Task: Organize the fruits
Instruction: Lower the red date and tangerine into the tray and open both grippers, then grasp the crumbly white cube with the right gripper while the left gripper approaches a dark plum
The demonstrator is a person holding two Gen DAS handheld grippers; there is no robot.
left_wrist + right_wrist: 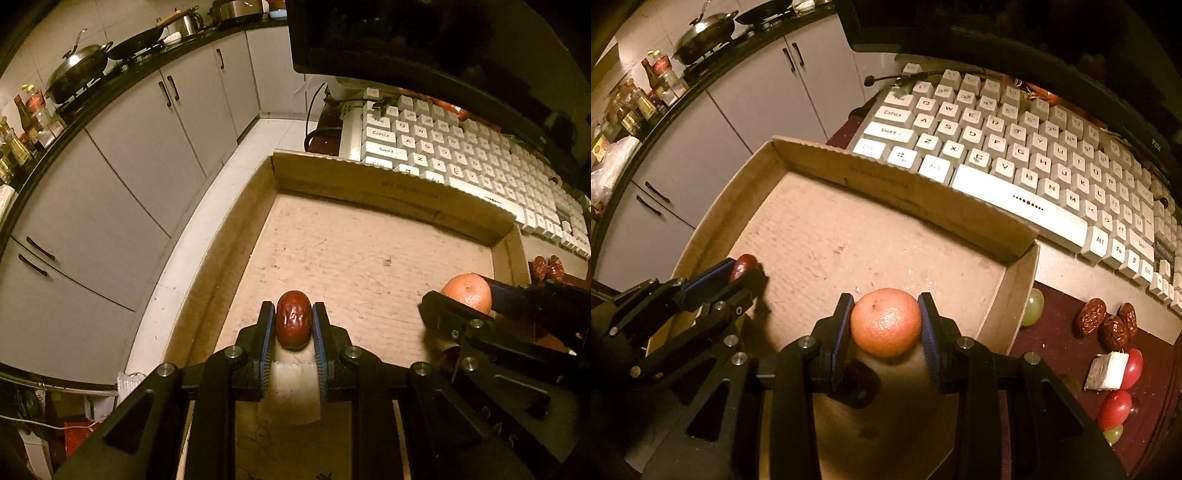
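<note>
Both cameras sit just behind their own fingers, tilted steeply down, close over the cardboard tray. The left wrist view looks from the tray's near left, the right wrist view from its near right. Both share the tray floor, the far keyboard and the kitchen cabinets at far left.

Left gripper: matte black frame of angular, flat-sided plastic members. Two parallel fingers, each faced on its inner side with a blue ribbed pad. Round silver screw heads sit at the linkage pivots, two to either side. Triangular cut-outs lighten the outer arms. Faint raised lettering shows on the right-hand arm, illegible.

Right gripper: same build, black frame, blue ribbed pads on both fingers, silver screw heads at the pivots, triangular cut-outs in the outer arms. No cables visible on either unit. No hand or sleeve in view.
</note>
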